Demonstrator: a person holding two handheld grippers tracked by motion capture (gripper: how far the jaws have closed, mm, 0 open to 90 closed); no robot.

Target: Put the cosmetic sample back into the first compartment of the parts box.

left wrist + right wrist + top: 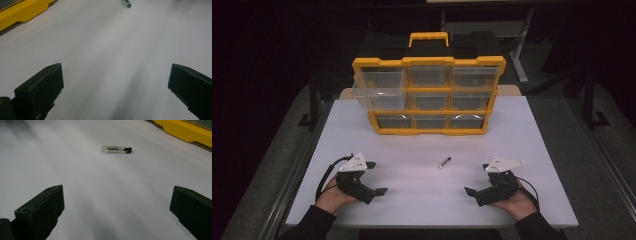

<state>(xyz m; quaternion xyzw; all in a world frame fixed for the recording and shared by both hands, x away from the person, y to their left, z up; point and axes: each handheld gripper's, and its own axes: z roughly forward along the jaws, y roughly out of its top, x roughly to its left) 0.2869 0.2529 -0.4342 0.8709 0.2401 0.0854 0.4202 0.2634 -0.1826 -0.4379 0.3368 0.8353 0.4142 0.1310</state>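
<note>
On the white table (522,130), between your two hands, a small clear vial (444,162) with a black cap lay alone, well apart from either tool and in front of the yellow drawer organizer (428,95). You held the left gripper (374,178) and the right gripper (477,179) low near the table's near edge, each with its jaws spread wide and nothing between them.

By the look of it, the work had not yet reached the pickup: the vial was untouched, and the organizer's top-left drawer (379,87) stood pulled out, a likely place for it. The next move, judged from the layout, called for one gripper to travel forward and inward to the vial, then close across its narrow width.

From the high view the vial's long axis ran on a diagonal, its far end tipped toward the right rear of the table and its near end toward your left. In the right gripper view the vial (116,149) lay crosswise ahead of the jaws, cap end to that picture's right, so your wrist would need turning to straddle it.
</note>
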